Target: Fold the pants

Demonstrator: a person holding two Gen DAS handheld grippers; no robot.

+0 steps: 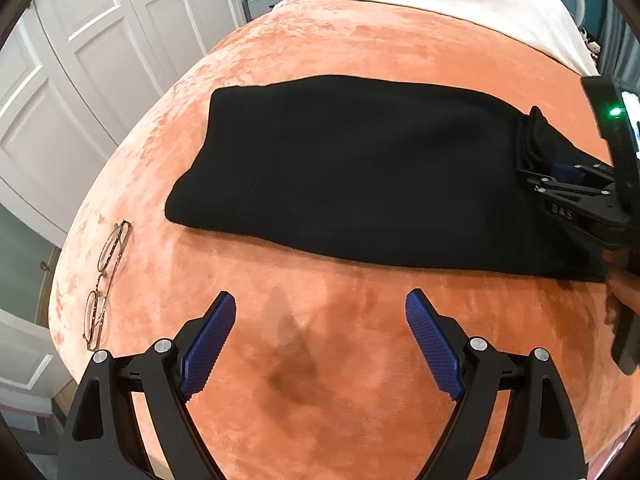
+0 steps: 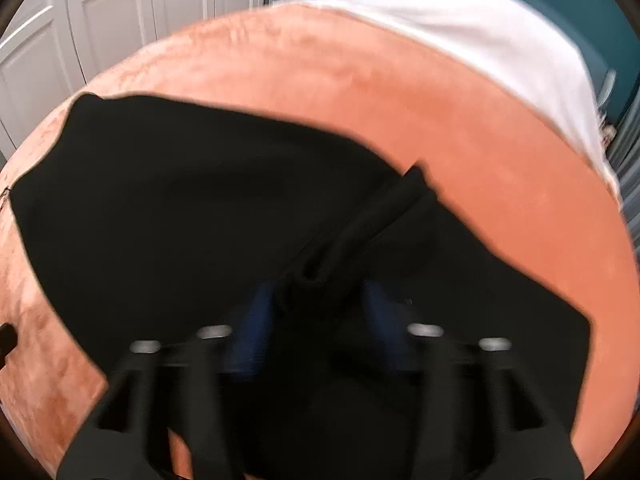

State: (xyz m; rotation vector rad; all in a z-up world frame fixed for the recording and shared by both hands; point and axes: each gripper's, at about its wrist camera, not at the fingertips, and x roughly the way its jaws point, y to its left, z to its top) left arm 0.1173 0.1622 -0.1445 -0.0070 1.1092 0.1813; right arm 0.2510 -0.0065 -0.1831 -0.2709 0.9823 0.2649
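- I'm seeing the black pants [image 1: 352, 168] lying folded flat across the orange blanket [image 1: 360, 360] on the bed.
- My right hand-held gripper [image 2: 316, 300] is pinching a bunched edge of the pants — its fingers closed around cloth.
- My left hand-held gripper [image 1: 320, 336] is hovering wide open, holding nothing.
- Risk, as I'm judging it: the bunched grip slipping mid-fold, or the glasses [image 1: 106, 280] getting swept off.

Pants [image 1: 352, 168]: black, folded flat, lying crosswise.
Raised edge [image 2: 380, 208]: bunched ridge, toward three o'clock.
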